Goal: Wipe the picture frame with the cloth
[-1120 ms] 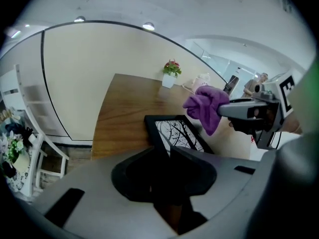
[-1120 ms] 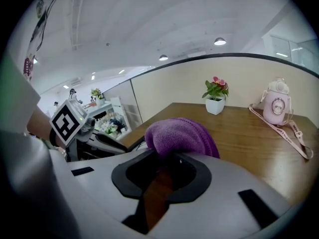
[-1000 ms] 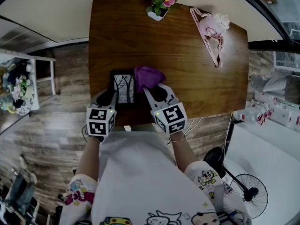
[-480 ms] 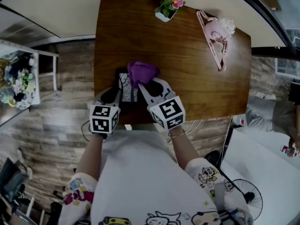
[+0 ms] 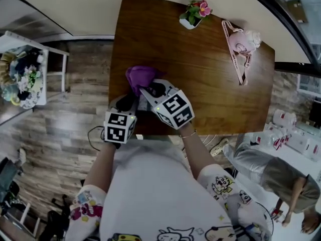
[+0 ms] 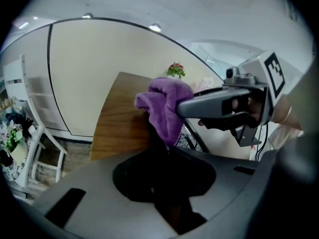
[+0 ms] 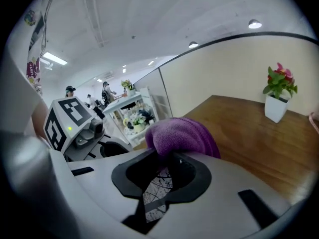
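A purple cloth (image 5: 139, 76) is bunched at the tips of my right gripper (image 5: 145, 88), which is shut on it. The cloth lies over the black picture frame (image 5: 142, 104) near the front edge of the wooden table (image 5: 200, 69); only a sliver of the frame shows between the two grippers. In the right gripper view the cloth (image 7: 182, 136) sits above the frame's branch-patterned picture (image 7: 157, 190). My left gripper (image 5: 129, 100) is shut on the frame's left edge, whose dark rim (image 6: 157, 138) runs up to the cloth (image 6: 167, 106).
A small potted flower (image 5: 193, 14) stands at the table's far edge, and a pink bag with a strap (image 5: 243, 41) lies at the far right. A white shelf with clutter (image 5: 22, 74) stands left of the table. A person (image 5: 281, 179) stands at lower right.
My right gripper has carried the cloth leftward across the frame, which it now mostly covers. The left gripper has kept its place on the frame.
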`<state>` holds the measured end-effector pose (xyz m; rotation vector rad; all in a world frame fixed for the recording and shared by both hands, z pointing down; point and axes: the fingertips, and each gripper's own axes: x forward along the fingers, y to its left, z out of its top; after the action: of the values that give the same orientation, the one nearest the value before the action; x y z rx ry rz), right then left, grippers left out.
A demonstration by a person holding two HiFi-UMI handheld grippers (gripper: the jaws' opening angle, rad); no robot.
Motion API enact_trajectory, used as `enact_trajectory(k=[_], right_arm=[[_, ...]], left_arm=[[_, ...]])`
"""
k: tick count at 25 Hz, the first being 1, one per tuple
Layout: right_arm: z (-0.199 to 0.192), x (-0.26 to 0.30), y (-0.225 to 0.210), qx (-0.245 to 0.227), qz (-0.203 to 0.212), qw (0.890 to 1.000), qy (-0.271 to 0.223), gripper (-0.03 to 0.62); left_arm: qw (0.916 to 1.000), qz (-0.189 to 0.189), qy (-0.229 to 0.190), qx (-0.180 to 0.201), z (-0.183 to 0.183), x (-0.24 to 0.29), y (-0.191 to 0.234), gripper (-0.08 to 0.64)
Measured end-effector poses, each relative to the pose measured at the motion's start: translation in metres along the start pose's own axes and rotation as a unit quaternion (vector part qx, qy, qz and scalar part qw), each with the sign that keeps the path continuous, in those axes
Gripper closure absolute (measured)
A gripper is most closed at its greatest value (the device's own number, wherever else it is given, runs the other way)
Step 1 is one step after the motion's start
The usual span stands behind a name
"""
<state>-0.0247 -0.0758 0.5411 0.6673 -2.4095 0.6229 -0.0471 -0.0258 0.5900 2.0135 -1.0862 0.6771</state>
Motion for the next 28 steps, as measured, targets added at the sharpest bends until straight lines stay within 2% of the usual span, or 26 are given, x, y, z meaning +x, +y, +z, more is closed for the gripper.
enact_trajectory(k=[7, 11, 14, 21, 28], right_arm=[[-0.013, 0.024, -0.005, -0.027, 0.024, 0.997, 0.064, 0.545], [-0.020, 0.029, -0.007, -0.016, 0.027, 0.996, 0.089, 0.545], [-0.024, 0.028, -0.010, -0.015, 0.026, 0.994, 0.103, 0.545], [-0.036, 0.017, -0.013, -0.045, 0.023, 0.989, 0.136, 0.545], [-0.049, -0.005, -0.029, -0.040, 0.002, 0.988, 0.152, 0.545]], left_arm=[[1.0000, 0.000, 0.001, -0.002, 0.000, 0.000, 0.001, 0.482], [1.0000, -0.002, 0.006, -0.002, -0.002, 0.000, 0.002, 0.482], [1.0000, -0.002, 0.005, -0.005, -0.001, 0.000, 0.002, 0.482], [0.9999, 0.001, 0.005, -0.011, -0.002, 0.001, 0.003, 0.482], [0.9997, 0.004, 0.004, -0.024, -0.002, 0.001, 0.004, 0.485]])
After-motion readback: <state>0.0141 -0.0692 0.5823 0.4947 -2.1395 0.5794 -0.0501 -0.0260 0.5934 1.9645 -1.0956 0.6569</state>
